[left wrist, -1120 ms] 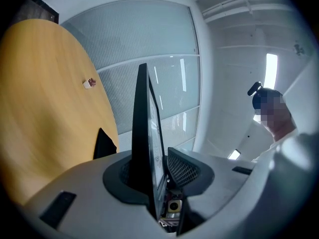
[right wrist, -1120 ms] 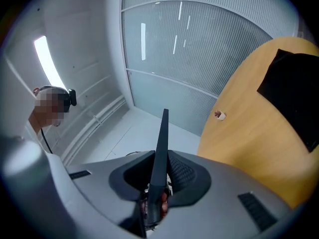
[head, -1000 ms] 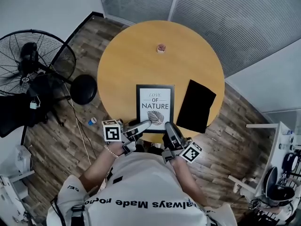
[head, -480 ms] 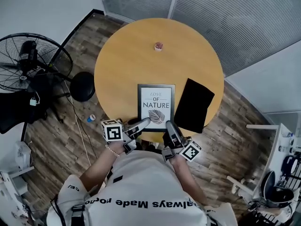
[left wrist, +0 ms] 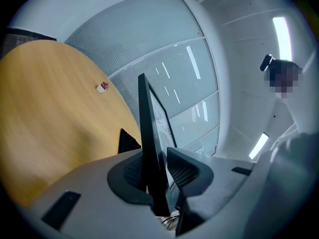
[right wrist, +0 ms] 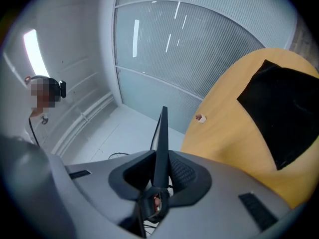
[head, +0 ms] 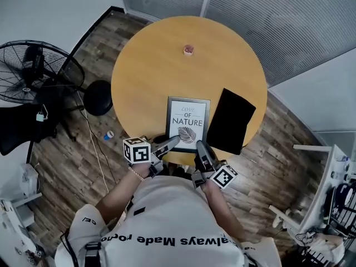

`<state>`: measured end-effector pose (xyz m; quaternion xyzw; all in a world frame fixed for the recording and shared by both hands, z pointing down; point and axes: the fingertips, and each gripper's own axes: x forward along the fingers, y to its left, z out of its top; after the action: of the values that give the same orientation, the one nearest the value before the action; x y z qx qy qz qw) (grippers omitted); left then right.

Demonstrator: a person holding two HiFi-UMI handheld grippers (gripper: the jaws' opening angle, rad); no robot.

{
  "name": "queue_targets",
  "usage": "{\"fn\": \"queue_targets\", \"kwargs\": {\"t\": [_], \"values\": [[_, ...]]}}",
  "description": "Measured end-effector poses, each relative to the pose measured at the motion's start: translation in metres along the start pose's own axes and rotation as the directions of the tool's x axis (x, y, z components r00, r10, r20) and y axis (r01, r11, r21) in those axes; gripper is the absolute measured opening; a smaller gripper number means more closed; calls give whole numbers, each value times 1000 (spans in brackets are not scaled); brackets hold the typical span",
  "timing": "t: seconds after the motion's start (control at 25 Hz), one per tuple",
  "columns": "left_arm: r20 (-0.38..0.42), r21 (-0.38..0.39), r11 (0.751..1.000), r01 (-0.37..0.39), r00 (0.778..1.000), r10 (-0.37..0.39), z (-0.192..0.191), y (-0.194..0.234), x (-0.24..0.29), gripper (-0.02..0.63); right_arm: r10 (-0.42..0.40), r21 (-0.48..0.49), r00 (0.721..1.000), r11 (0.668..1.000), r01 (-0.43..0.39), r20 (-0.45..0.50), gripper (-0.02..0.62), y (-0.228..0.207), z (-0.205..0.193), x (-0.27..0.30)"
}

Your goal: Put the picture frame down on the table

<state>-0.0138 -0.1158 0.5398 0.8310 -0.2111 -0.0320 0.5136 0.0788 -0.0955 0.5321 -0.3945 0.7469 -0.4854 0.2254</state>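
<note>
Gripping one picture frame (head: 188, 121), two tools (head: 174, 142) (head: 199, 147)

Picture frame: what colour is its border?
Black all the way round. The picture frame shows it best in the head view.

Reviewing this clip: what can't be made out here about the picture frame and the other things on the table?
- Whether the picture frame touches the table: in the head view, the left gripper and right gripper cover its near edge; both gripper views show it edge-on.
- What the small object is: too small in every view.
- Material of the black sheet: no view shows texture.
</note>
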Motion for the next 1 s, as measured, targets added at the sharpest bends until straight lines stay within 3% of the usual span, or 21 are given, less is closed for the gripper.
{"fn": "queue_targets", "kwargs": {"t": [0.44, 1.0], "values": [[-43, 3, 997, -74, 996, 74, -18, 30, 2, 115, -106, -92, 992, 991, 99, -73, 92, -29, -19, 2], [-94, 1, 988, -156, 983, 156, -41, 70, 7, 138, -220, -120, 969, 971, 206, -116, 101, -64, -40, 4]]}}
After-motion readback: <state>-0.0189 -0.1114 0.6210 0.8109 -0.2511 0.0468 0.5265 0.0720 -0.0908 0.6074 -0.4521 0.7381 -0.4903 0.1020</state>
